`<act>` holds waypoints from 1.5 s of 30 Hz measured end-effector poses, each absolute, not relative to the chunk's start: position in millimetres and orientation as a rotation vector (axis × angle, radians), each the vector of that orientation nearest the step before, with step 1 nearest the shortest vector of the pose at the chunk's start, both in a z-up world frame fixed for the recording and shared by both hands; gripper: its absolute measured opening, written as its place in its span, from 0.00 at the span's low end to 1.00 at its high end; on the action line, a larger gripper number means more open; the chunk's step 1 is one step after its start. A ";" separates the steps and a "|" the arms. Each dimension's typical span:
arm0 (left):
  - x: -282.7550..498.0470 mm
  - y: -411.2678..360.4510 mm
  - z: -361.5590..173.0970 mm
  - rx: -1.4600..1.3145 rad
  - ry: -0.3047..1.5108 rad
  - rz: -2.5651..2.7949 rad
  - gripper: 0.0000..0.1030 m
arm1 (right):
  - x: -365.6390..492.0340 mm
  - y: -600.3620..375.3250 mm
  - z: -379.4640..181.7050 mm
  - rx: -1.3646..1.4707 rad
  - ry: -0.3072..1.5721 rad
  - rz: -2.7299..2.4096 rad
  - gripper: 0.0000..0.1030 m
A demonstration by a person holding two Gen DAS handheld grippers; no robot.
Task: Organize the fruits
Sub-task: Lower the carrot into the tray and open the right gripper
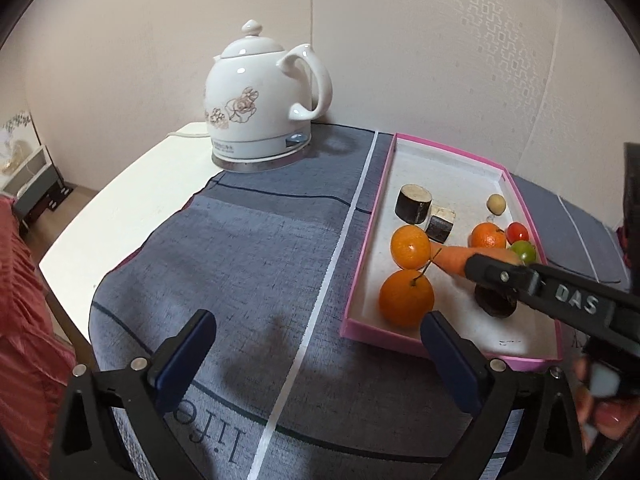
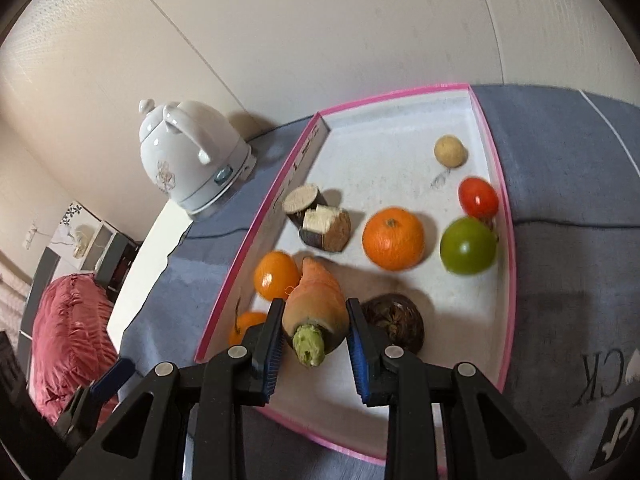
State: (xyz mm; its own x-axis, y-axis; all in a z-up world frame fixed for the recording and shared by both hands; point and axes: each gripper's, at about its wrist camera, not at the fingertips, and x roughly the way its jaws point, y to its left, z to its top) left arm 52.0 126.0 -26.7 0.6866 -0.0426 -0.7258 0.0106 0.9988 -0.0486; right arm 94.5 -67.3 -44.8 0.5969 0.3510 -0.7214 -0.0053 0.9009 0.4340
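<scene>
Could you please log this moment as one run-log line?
left gripper: open, empty | right gripper: shut on carrot | carrot: over tray

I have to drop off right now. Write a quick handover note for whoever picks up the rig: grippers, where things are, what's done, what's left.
Right gripper: shut on the carrot, held over the pink tray.
Left gripper: open, empty, over the grey cloth beside the tray.
In the tray: three oranges, red tomato, green tomato, small pale round fruit, two cut dark-skinned pieces, dark round piece.
Done: carrot gripped.
Left: set the carrot down, sort the rest.
</scene>
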 end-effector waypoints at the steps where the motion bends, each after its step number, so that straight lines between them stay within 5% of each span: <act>1: 51.2 126.6 -26.2 -0.051 0.813 -0.026 1.00 | 96.8 -66.8 -45.1 0.408 0.920 0.210 0.29; 21: 38.1 126.9 -23.3 -0.043 0.821 0.089 1.00 | 54.3 -66.2 -28.5 0.181 0.882 0.212 0.31; 27: 36.4 130.7 -21.1 -0.054 0.836 0.089 1.00 | 49.7 -70.9 -24.0 0.174 0.870 0.161 0.42; 34: 29.2 128.0 -10.6 -0.019 0.772 0.108 1.00 | 41.0 -70.5 -15.6 0.136 0.818 0.132 0.76; 45: 25.2 131.7 -3.0 -0.032 0.752 0.117 1.00 | 31.4 -73.3 -4.9 0.081 0.746 0.052 0.93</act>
State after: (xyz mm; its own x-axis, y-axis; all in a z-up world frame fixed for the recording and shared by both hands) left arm 25.2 131.7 -3.0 0.7241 0.0944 -0.6832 -0.1173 0.9930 0.0128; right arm 31.4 -73.3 -4.9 0.7336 0.0761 -0.6753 -0.0183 0.9956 0.0923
